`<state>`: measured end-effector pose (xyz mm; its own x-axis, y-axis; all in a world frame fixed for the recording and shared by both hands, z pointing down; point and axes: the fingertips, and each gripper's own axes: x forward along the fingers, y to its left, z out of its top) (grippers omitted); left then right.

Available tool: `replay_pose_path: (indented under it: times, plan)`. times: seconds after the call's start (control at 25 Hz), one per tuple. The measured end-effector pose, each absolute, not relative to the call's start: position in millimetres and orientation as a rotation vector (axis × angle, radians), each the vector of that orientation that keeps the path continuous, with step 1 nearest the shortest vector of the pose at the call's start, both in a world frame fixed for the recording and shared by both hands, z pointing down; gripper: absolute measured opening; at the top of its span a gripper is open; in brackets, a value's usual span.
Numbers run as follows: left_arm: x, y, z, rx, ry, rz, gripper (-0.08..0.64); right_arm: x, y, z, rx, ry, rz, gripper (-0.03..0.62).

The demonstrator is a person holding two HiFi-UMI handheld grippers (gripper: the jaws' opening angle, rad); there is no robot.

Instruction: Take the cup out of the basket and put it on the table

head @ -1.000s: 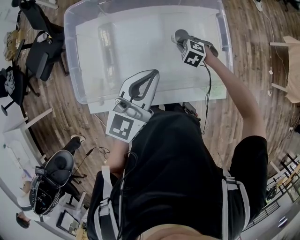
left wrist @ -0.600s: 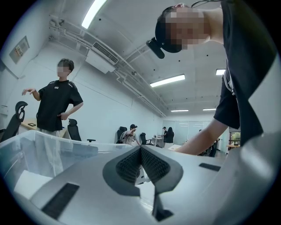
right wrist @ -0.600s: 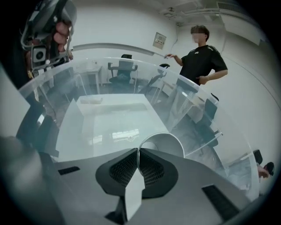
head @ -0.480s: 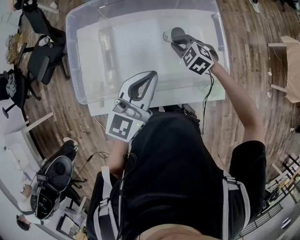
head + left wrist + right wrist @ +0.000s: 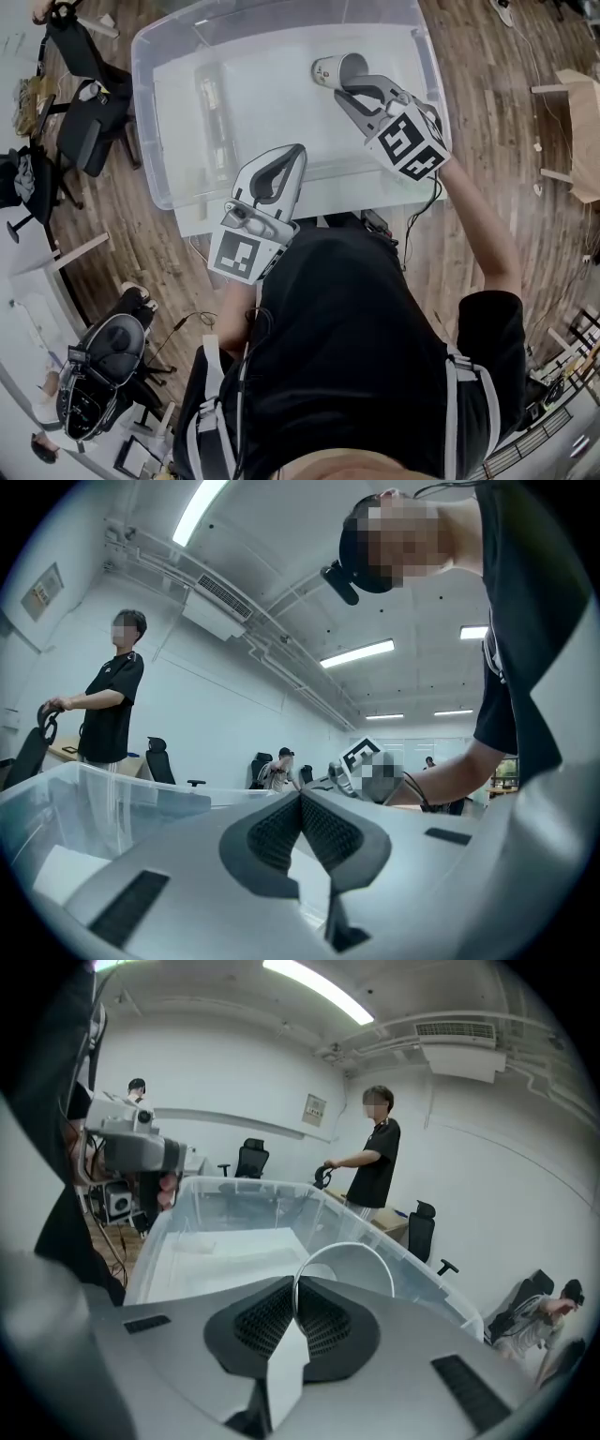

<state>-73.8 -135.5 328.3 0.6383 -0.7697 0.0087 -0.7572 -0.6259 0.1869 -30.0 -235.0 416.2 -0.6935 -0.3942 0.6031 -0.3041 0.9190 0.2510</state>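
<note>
A white cup point(image 5: 330, 70) hangs on its side over the right half of the clear plastic basket point(image 5: 141, 112). My right gripper point(image 5: 345, 86) is shut on the cup's rim. In the right gripper view the thin rim point(image 5: 349, 1252) arcs up from between the closed jaws of that gripper point(image 5: 295, 1283), with the basket point(image 5: 234, 1206) below it. My left gripper point(image 5: 292, 152) hovers at the basket's near wall, shut with nothing in it. In the left gripper view its pads point(image 5: 300, 801) meet, and the basket's wall point(image 5: 94, 789) lies to the left.
The basket stands on a white table point(image 5: 319, 195). A long clear object point(image 5: 214, 103) lies in its left half. Office chairs point(image 5: 89, 112) and wooden floor surround the table. A person point(image 5: 375, 1162) stands beyond the basket's far end with a chair.
My right gripper has come back toward me and tipped over, carrying the cup upward and a little left. The left gripper has hardly moved.
</note>
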Motion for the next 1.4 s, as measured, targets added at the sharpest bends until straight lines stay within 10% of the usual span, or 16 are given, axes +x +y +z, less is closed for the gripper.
replay_pose_path:
  times: [1.4]
  plan:
    - [-57.3,-133.3,324.7,2.683,-1.306,-0.068,0.017,-4.4,-147.7,329.4,0.790,-3.031,0.156,0.028]
